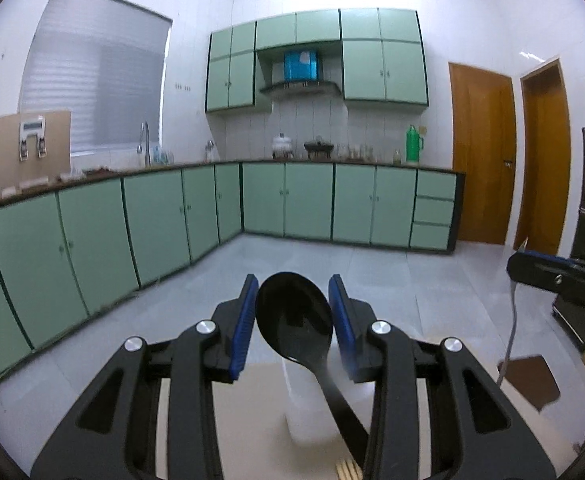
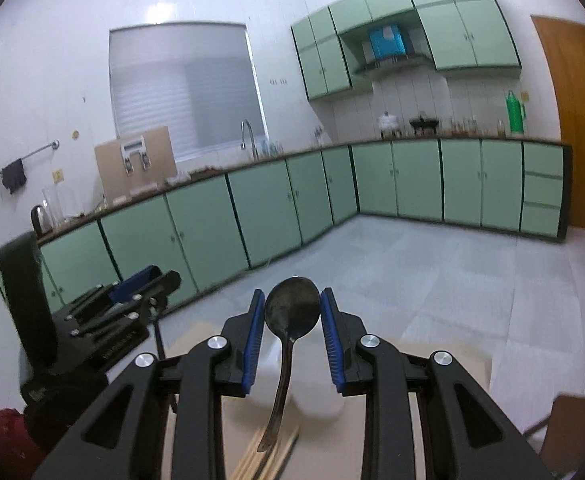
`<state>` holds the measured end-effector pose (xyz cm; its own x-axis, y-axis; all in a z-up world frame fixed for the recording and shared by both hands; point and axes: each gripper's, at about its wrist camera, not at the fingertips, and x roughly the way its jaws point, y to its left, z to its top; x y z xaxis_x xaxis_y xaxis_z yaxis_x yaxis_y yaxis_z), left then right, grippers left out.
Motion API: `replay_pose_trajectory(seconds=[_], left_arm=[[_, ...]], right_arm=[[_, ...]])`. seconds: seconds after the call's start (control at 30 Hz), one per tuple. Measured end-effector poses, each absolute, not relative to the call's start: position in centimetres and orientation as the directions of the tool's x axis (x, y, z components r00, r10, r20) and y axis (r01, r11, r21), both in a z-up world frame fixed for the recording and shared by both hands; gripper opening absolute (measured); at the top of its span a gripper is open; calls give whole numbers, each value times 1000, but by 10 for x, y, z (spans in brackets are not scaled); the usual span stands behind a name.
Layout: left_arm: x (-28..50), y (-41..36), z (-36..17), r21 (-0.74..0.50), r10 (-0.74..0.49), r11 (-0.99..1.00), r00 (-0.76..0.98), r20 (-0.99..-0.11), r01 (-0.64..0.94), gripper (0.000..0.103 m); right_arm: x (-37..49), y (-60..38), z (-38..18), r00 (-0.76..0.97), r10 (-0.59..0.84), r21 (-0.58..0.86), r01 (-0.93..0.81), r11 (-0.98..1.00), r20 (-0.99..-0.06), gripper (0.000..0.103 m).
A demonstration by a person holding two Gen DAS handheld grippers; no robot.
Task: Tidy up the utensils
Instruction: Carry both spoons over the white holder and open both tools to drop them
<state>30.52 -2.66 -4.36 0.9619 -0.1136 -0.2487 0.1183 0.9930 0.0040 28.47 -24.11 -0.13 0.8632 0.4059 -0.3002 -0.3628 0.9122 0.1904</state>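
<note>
Two spoons are hanging in the air at once, one in each claw. The left claw [image 1: 293, 312] is clamping its blue ribbed pads [image 1: 243, 328] on the bowl of a glossy black plastic spoon [image 1: 294, 316], bowl facing the camera, its handle slanting down and to the right toward the lens. The right claw [image 2: 292, 334] is gripping a dark, dull metal spoon [image 2: 291, 314] by the sides of its bowl, the thin handle drooping down below the pads. Both claws are pointing out over the pale tiled floor toward the mint-green kitchen cabinets [image 1: 308, 200], well above the pale beige desk [image 2: 444, 356]. On that desk, beneath the spoons, a white plastic container [image 2: 316, 400] is sitting, blurred, and a bundle of light wooden chopsticks [image 2: 268, 456] is lying just in front of it. In the right wrist view the left claw is showing at the left edge, alongside.
</note>
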Motion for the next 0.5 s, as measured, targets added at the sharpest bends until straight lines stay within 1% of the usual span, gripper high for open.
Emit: replay_pose_trajectory(seconds=[0.1,0.23,0.37,0.5], left_arm=[[337,-36,-31,16,-88,995,973,-214,94,35],[369,-48,-34,47,-52,997,976,-213,64,35],[396,-46,-56,51,-27,998,967,-253,41,35],[409,-42,-79,59,-22,997,955,-296,42,35]], right_arm=[[310,-235,10,886,372,169,-336,927,-277,28],[346,-226,3,900,325,154,-291,944,-290,28],[372,-216,-20,905,274,111,-251,962,-326,28],[388,-212,-48,880,277,128,-246,961,-385,28]])
